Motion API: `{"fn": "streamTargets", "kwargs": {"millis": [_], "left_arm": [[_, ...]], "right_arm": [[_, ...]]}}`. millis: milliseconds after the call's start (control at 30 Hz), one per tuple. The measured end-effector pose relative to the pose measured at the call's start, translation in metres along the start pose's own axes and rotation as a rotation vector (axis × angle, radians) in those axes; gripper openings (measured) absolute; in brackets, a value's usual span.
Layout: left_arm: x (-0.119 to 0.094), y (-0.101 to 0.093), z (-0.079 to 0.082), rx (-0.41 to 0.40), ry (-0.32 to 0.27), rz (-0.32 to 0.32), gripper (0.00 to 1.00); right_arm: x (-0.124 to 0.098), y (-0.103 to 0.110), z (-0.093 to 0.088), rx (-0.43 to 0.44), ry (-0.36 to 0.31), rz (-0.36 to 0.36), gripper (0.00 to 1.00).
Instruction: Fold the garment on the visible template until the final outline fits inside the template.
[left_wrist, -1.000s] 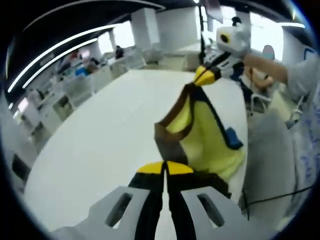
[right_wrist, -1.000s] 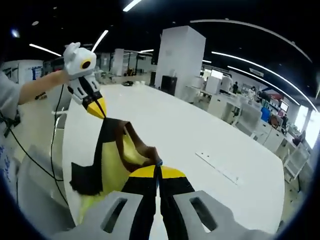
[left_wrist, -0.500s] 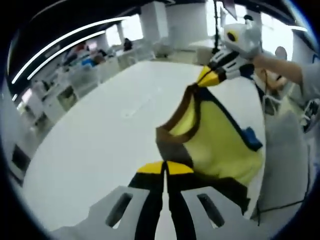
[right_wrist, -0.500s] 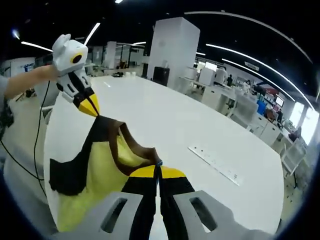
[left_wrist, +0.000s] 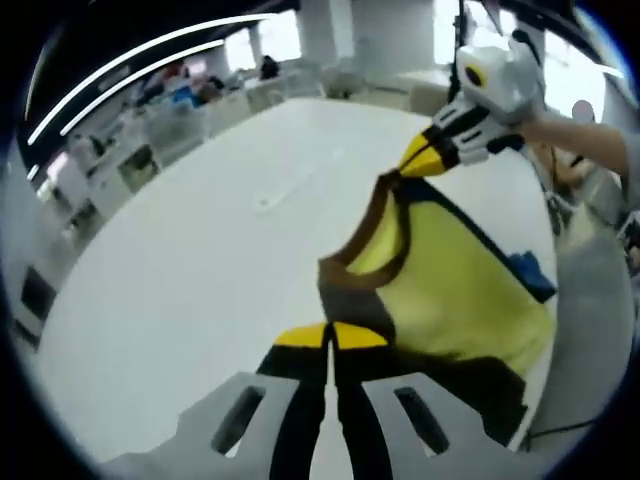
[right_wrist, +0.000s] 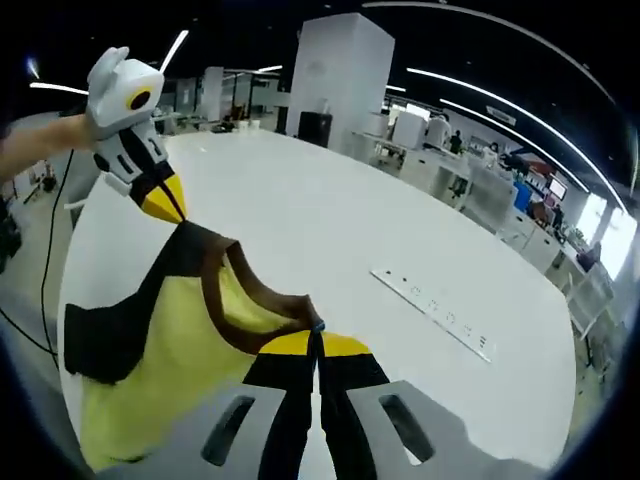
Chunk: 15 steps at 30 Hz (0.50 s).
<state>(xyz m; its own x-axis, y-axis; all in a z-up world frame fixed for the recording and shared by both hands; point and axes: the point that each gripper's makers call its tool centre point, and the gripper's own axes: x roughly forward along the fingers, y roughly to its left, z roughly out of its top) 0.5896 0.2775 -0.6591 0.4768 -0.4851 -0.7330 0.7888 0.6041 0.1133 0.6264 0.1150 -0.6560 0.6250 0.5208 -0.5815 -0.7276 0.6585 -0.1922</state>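
Observation:
A yellow garment (left_wrist: 450, 290) with a brown neckline and black trim hangs stretched between my two grippers above a white table (left_wrist: 180, 270). My left gripper (left_wrist: 330, 335) is shut on one shoulder at the brown collar. In the left gripper view, my right gripper (left_wrist: 415, 160) comes in from the upper right, pinching the other shoulder. In the right gripper view, my right gripper (right_wrist: 315, 343) is shut on the collar of the garment (right_wrist: 160, 340), and the left gripper (right_wrist: 165, 203) holds the far shoulder at upper left. A small blue patch (left_wrist: 530, 275) shows on the cloth.
A long narrow pale strip (right_wrist: 430, 310) lies on the white table (right_wrist: 300, 220), also seen as the strip (left_wrist: 300, 185) in the left gripper view. A grey chair (left_wrist: 590, 330) stands past the table's edge. Desks, a pillar and people fill the office behind.
The garment has spread out wider and flatter between the two grippers and now hangs more over the table. Both jaws stay closed on the shoulders.

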Motion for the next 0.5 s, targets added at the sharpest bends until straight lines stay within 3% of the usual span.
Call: {"fn": "streamTargets", "kwargs": {"millis": [233,500], "left_arm": [[0.018,-0.002,-0.017,-0.039,0.024,-0.004,0.00],[0.051,0.023,-0.023,-0.076,0.062,-0.012,0.00]], "right_arm": [[0.025,-0.005,-0.020,0.020,0.040,0.007,0.01],[0.047,-0.010,-0.039,0.035,0.085,0.019,0.01]]}}
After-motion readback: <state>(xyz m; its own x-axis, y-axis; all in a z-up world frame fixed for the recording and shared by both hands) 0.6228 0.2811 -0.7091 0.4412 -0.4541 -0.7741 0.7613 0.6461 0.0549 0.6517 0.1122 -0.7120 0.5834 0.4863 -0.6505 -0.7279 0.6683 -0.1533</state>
